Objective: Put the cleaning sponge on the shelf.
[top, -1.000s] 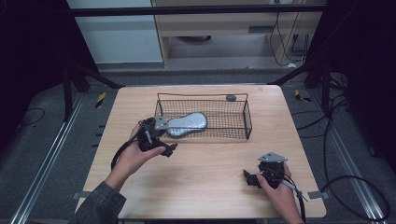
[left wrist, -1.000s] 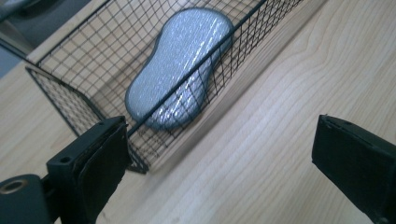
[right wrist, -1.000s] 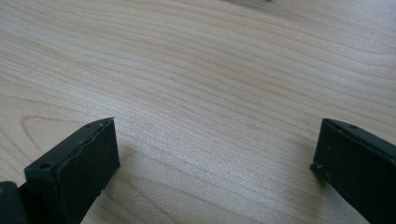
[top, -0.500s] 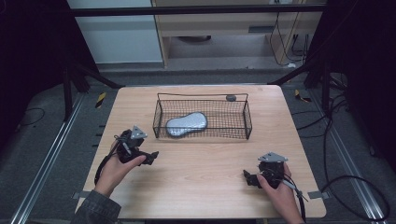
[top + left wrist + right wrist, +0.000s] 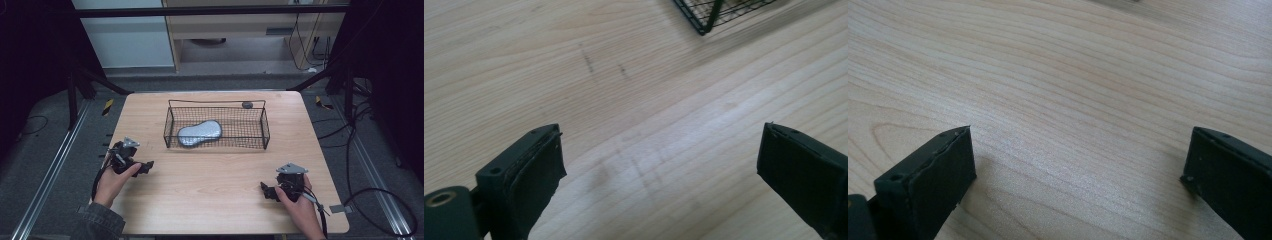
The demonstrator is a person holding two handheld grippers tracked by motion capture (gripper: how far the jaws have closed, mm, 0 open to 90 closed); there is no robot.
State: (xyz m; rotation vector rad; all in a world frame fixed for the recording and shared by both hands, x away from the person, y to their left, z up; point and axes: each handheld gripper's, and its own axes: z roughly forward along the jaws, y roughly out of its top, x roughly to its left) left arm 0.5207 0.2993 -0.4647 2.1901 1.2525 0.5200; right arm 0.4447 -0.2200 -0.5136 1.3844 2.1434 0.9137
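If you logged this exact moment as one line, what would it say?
left claw: open, on table | right claw: open, on table | silver object: lying in wire basket

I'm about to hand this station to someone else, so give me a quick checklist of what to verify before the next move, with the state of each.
1. Left gripper empty: ok, jaws wide apart over bare wood.
2. Right gripper empty: ok, jaws wide apart, nothing between them.
3. Grey flat object inside the wire basket: ok, it lies on the basket floor, left part.
4. Basket upright on the table: ok, standing level at mid-table.
5. Both hands away from the basket: ok, left hand and right hand sit near the table's front edge.
6. Small dark item behind the basket: cannot tell what it is.
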